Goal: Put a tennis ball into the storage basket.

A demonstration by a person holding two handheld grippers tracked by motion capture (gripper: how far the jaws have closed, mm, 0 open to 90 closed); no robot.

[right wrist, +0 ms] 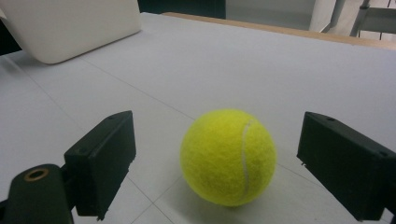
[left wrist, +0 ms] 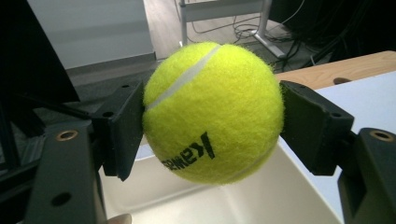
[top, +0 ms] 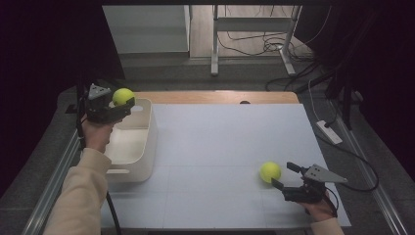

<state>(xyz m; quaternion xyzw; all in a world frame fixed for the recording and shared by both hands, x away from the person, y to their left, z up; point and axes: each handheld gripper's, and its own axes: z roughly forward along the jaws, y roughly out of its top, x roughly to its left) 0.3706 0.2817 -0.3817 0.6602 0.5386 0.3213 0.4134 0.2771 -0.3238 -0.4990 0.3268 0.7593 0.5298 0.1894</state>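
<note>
My left gripper (top: 122, 100) is shut on a yellow tennis ball (top: 123, 96), held above the far end of the white bin (top: 147, 142) at the table's left. In the left gripper view the ball (left wrist: 212, 112) is pressed between both pads, with the bin's inside (left wrist: 261, 196) below it. A second yellow tennis ball (top: 270, 172) rests on the white table surface near the front right. My right gripper (top: 285, 175) stands open just right of it. In the right gripper view this ball (right wrist: 229, 156) lies between the spread jaws, touching neither pad.
The white mat (top: 220, 147) covers the table, with a wooden edge (top: 215, 96) at the back. A power strip (top: 329, 131) and cables lie off the table's right side. A metal desk frame (top: 254, 34) stands on the floor behind.
</note>
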